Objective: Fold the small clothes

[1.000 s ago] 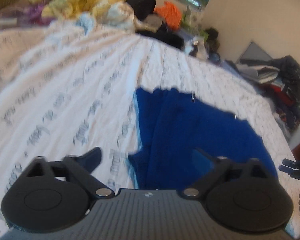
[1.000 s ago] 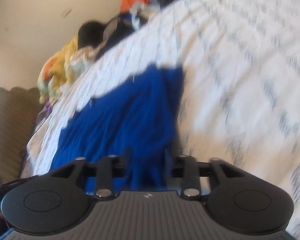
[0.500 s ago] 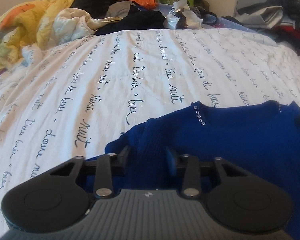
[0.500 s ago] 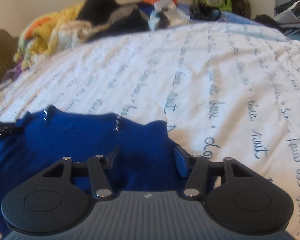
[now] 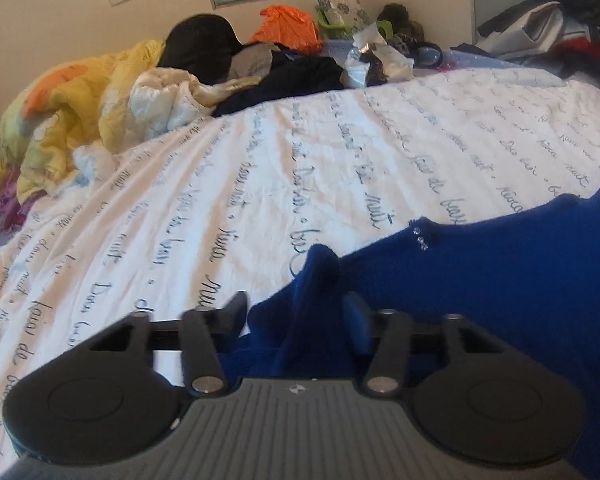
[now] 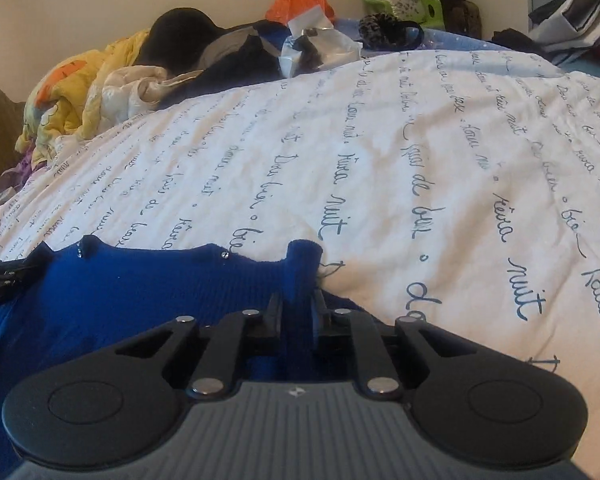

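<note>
A small blue knit top [image 5: 480, 280] with tiny beads at the neckline lies on the white bedsheet [image 5: 260, 168] printed with script. My left gripper [image 5: 296, 312] is open, its fingers on either side of a raised fold at the top's left corner. My right gripper [image 6: 298, 304] is shut on the top's [image 6: 140, 292] right corner, which sticks up between the fingers. The tips of the left gripper [image 6: 0, 276] show at the far left of the right wrist view.
A heap of clothes and bedding lies at the far edge of the bed: a yellow quilt [image 5: 72, 112], dark garments [image 5: 292, 80], an orange bag [image 5: 288, 28]. More clothes [image 5: 560, 28] are piled at the right. The beige wall stands behind.
My left gripper's fingers have spread apart around the top's corner. My right gripper has closed on its corner. Both views have lifted a little, showing more of the wall.
</note>
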The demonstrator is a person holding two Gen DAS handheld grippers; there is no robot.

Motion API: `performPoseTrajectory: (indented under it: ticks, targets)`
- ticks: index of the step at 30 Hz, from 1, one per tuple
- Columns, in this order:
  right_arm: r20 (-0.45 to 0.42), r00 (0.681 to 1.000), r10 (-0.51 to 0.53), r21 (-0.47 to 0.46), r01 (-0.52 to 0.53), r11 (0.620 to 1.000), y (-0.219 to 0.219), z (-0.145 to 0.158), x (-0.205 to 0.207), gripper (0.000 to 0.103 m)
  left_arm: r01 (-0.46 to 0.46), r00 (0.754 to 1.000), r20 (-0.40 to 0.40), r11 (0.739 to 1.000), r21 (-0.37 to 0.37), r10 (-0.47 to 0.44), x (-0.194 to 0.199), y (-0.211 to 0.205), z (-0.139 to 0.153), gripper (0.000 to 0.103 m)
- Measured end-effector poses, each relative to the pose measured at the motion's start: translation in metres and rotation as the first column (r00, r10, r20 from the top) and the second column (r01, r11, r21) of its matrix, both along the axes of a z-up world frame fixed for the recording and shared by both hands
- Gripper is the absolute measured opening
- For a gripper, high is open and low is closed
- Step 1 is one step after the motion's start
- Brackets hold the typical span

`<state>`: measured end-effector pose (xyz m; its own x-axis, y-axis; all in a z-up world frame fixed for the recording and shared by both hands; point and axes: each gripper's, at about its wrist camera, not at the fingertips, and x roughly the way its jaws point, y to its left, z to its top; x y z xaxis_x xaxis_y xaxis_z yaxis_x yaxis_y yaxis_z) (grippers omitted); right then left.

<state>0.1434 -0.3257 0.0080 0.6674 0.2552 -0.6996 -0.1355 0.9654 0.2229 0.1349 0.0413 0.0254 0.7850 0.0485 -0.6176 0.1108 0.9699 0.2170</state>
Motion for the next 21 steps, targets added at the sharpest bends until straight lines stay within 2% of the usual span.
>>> performPoseTrajectory:
  ticks: [1, 3, 5, 6, 7, 9, 10, 11, 12, 14, 16, 17, 18, 19, 21]
  targets:
    - [0.025, 1.000, -0.011, -0.004, 0.011, 1.000, -0.002, 0.008, -0.007, 0.045, 0.001, 0.999, 0.047, 1.000, 0.004, -0.001, -0.010, 0.002, 0.007, 0.082]
    - [0.134, 0.990, -0.051, 0.031, 0.048, 0.998, -0.005, 0.025, -0.028, 0.053, 0.041, 0.994, 0.099, 0.999, -0.004, -0.040, -0.028, -0.003, 0.019, 0.084]
    - [0.154, 0.988, -0.010, 0.075, -0.001, 0.997, 0.006, 0.033, -0.034, 0.053, 0.097, 0.992, 0.077, 0.995, -0.016, -0.095, -0.032, -0.021, 0.020, 0.084]
    - [0.137, 0.990, 0.031, 0.060, -0.039, 0.997, 0.019, 0.032, -0.032, 0.052, 0.127, 0.991, 0.049, 0.992, -0.009, -0.127, -0.029, -0.034, 0.014, 0.083]
    - [0.124, 0.990, 0.061, 0.019, -0.064, 0.998, 0.032, 0.028, -0.030, 0.051, 0.150, 0.988, 0.019, 0.989, 0.005, -0.150, -0.026, -0.046, 0.005, 0.081]
    - [0.092, 0.990, 0.106, -0.126, -0.094, 0.988, 0.059, 0.009, -0.023, 0.051, 0.175, 0.984, -0.038, 0.983, 0.050, -0.174, -0.017, -0.062, -0.020, 0.079]
    - [0.065, 0.992, 0.105, -0.193, -0.090, 0.977, 0.065, -0.002, -0.020, 0.051, 0.161, 0.987, 0.001, 0.986, 0.046, -0.162, -0.017, -0.060, -0.024, 0.088]
    - [0.083, 0.990, 0.110, -0.229, -0.088, 0.970, 0.064, -0.014, -0.023, 0.054, 0.140, 0.990, -0.006, 0.990, 0.032, -0.140, -0.012, -0.055, -0.028, 0.097]
    - [0.122, 0.986, 0.113, -0.218, -0.084, 0.972, 0.055, -0.020, -0.029, 0.065, 0.121, 0.992, -0.031, 0.992, -0.020, -0.121, -0.006, -0.045, -0.028, 0.101]
    - [0.128, 0.989, 0.076, -0.128, -0.060, 0.990, 0.036, -0.020, -0.032, 0.065, 0.067, 0.991, -0.103, 0.981, -0.182, -0.087, 0.009, -0.015, -0.032, 0.103]
    - [0.116, 0.989, 0.092, -0.178, -0.070, 0.982, 0.042, -0.017, -0.034, 0.066, 0.009, 0.992, -0.122, 0.981, -0.193, -0.033, 0.014, -0.007, -0.030, 0.103]
    - [0.093, 0.992, 0.082, -0.196, -0.062, 0.979, 0.045, -0.012, -0.035, 0.066, -0.004, 0.992, -0.128, 0.979, -0.203, -0.023, 0.011, -0.004, -0.024, 0.093]
    - [0.072, 0.996, 0.052, -0.167, -0.040, 0.985, 0.041, -0.003, -0.041, 0.066, -0.009, 0.993, -0.119, 0.976, -0.217, -0.018, 0.003, -0.001, -0.016, 0.086]
    - [0.079, 0.996, 0.027, -0.094, -0.020, 0.995, 0.031, 0.008, -0.052, 0.066, -0.005, 0.995, -0.100, 0.968, -0.249, -0.020, -0.012, 0.004, -0.004, 0.085]
    - [0.090, 0.996, -0.011, 0.103, 0.001, 0.995, -0.002, 0.025, -0.084, 0.069, -0.012, 0.999, -0.053, 0.947, -0.321, -0.005, -0.049, 0.022, 0.014, 0.093]
